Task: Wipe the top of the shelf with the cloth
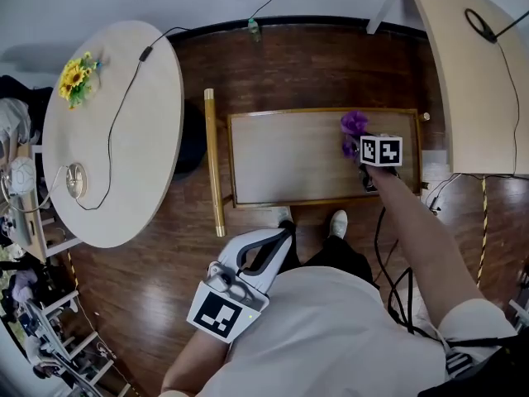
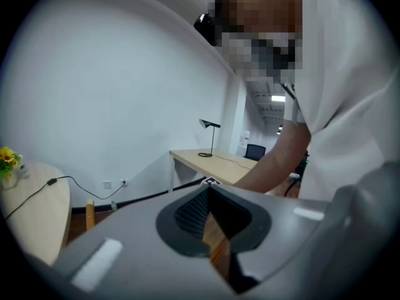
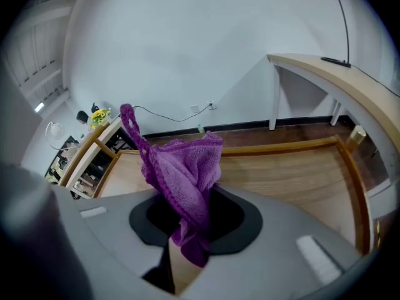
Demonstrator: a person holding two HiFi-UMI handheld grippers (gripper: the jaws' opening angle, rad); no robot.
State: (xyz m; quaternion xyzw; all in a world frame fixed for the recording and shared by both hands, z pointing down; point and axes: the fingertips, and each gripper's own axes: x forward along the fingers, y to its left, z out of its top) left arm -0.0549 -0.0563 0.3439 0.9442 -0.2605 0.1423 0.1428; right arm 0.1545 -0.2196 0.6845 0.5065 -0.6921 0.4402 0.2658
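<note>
The shelf top (image 1: pixel 289 160) is a pale wood panel with a raised golden rim, straight ahead of me in the head view. My right gripper (image 1: pixel 354 136) reaches over its right end, shut on a purple cloth (image 1: pixel 354 124). In the right gripper view the cloth (image 3: pixel 184 174) bunches up out of the jaws above the shelf top (image 3: pixel 294 174). My left gripper (image 1: pixel 277 231) hangs low near my body, short of the shelf, its jaws pressed together with nothing between them (image 2: pixel 209 220).
A round pale table (image 1: pixel 111 131) with a cable, a sunflower bunch (image 1: pixel 76 79) and a small lamp stands at the left. A long desk (image 1: pixel 475 73) runs along the right. A golden rail (image 1: pixel 213 164) lies left of the shelf. Dark wood floor surrounds everything.
</note>
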